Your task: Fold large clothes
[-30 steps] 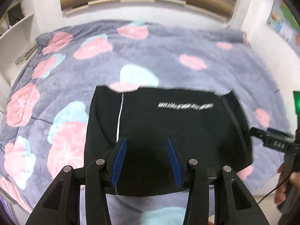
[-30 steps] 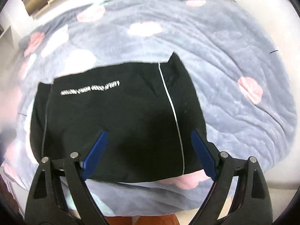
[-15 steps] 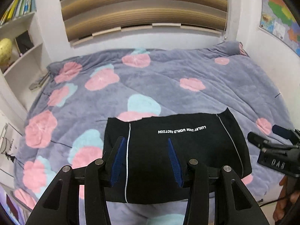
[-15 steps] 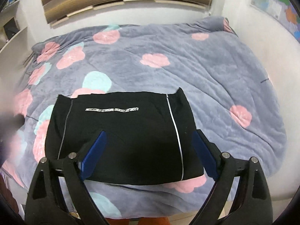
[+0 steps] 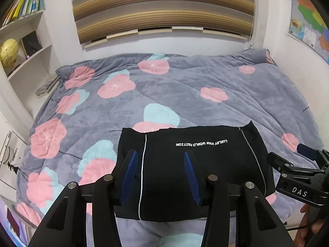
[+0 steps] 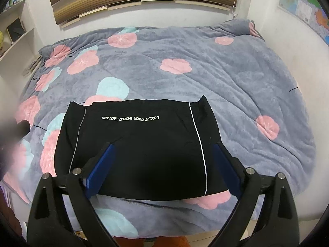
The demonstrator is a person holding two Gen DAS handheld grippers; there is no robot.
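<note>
Bed [image 5: 185, 86]: covered edge to edge by a grey plush blanket [image 6: 236, 78] printed with pink and pale blue blossoms; the striped window blind [image 5: 162, 10] hangs on the wall past its far edge.

Black garment [image 6: 141, 148]: folded to a flat, roughly rectangular block on the near part of the bed, close to the bed's front edge. Two thin white piping lines run front to back, one near each side; white lettering (LUXURY DOOR WORLD FACTION, read upside down) crosses near the far edge. Long axis lies across the bed, left to right.

Bookshelf [image 5: 22, 47]: left of the bed, holding books and a yellow globe [image 5: 9, 50].

Wall map [image 5: 310, 22]: right of the bed.

Left hand-held gripper [image 5: 160, 175]: fingers spread, above the garment's left half, holding nothing.

Right hand-held gripper [image 6: 162, 168]: fingers spread wide, above the garment's right half, holding nothing.
</note>
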